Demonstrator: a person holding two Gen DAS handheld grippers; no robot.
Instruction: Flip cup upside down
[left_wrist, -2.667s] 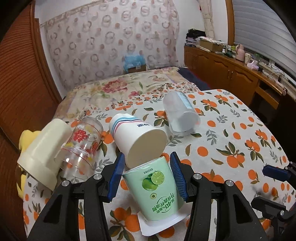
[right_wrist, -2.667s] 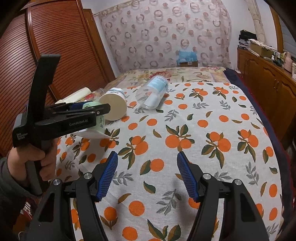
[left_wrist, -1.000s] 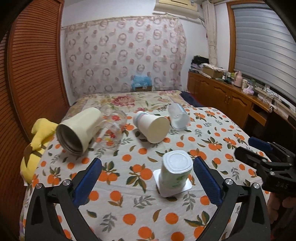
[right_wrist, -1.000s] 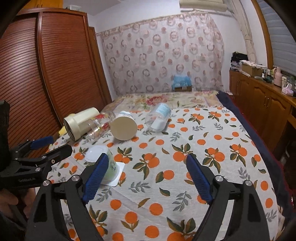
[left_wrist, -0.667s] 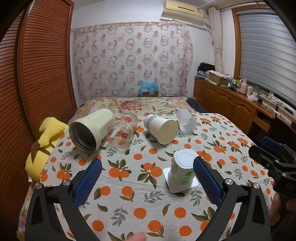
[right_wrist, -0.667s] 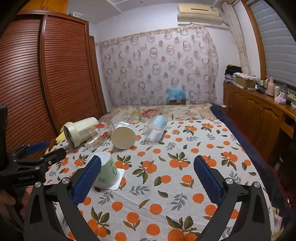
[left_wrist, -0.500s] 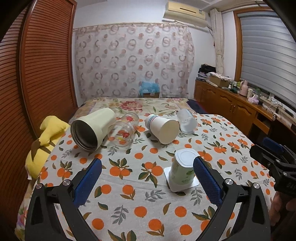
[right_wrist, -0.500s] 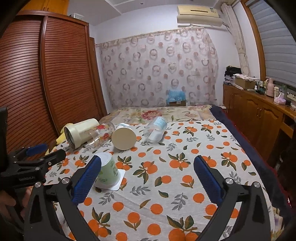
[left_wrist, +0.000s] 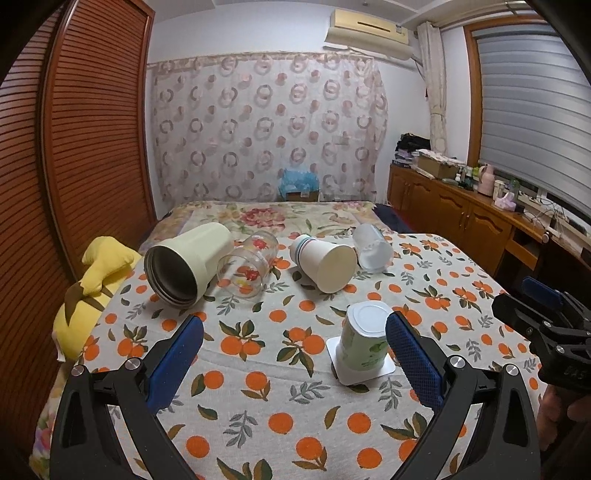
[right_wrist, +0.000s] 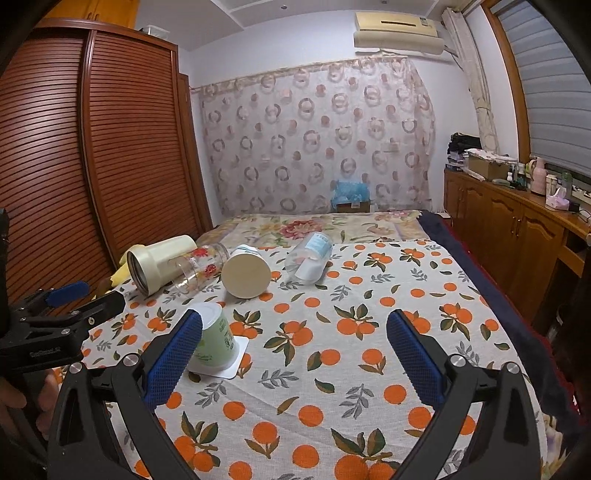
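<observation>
Green cup (left_wrist: 364, 339) sits upside down on the orange-print bedspread (left_wrist: 295, 406), nobody holding it.

Left gripper (left_wrist: 295, 363) and right gripper (right_wrist: 295, 360) both hang spread wide with nothing in them, pulled clear of the cup. Behind it, a cream tumbler (left_wrist: 186, 264), a clear glass (left_wrist: 248, 264), a paper cup (left_wrist: 325, 262) and a frosted cup (left_wrist: 373, 247) lie on their sides.

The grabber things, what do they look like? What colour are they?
Each one is a black plastic clamp with two long fingers. The left gripper and right gripper both wear bumpy blue pads on the fingertips, with small silver bolts along the black arms. One has tiny white lettering on its side, too small to read.
</observation>
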